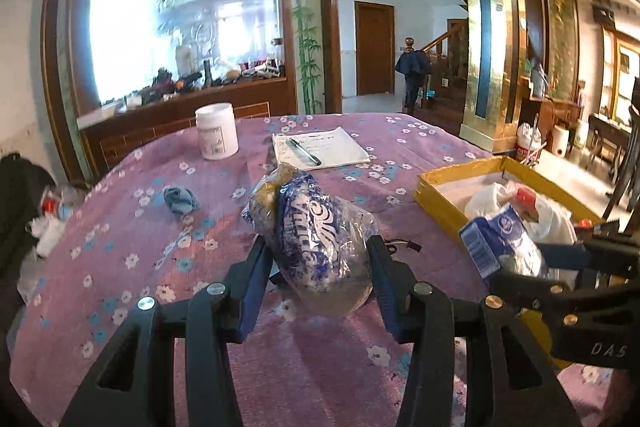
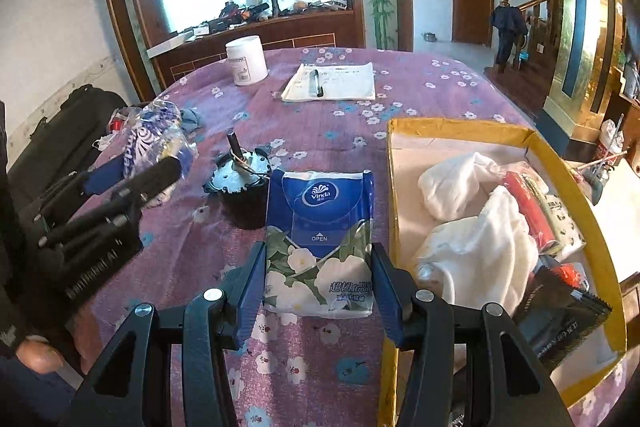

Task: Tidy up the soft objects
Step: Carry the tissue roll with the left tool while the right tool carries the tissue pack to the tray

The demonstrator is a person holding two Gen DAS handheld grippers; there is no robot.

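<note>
The left claw (image 1: pixel 318 267) is clamped on a crinkled clear-plastic wrapper (image 1: pixel 310 231) printed in blue and white, bulging and shiny, held up above the tabletop (image 1: pixel 120 227). The right claw (image 2: pixel 318 275) grips one flat, soft tissue pack (image 2: pixel 320 243) — glossy film, blue on top with a white flower print below and an "OPEN" flap — its blue pads pressing both long edges while the pack hangs over the cloth just left of the box.

The tabletop wears a purple fabric cover, slightly napped, dotted with small white and blue flowers. On it sit one white cylindrical plastic jar (image 2: pixel 246 61) with a label, one flat paper notepad (image 2: pixel 332 83) with a single dark pen (image 2: pixel 316 83) lying across it, one small crumpled blue cloth (image 1: pixel 181 200), and one round black-and-metal part (image 2: pixel 240 183) with a short shaft sticking up and thin wires.

At the right stands one shallow cardboard box (image 2: pixel 460 129) with yellow-taped rims. Inside it lie two rumpled white soft bundles (image 2: pixel 480 251), one red cylindrical item (image 2: pixel 528 207) and one black foil packet (image 2: pixel 560 311) with a crimped edge, all crowded toward the near right corner.
</note>
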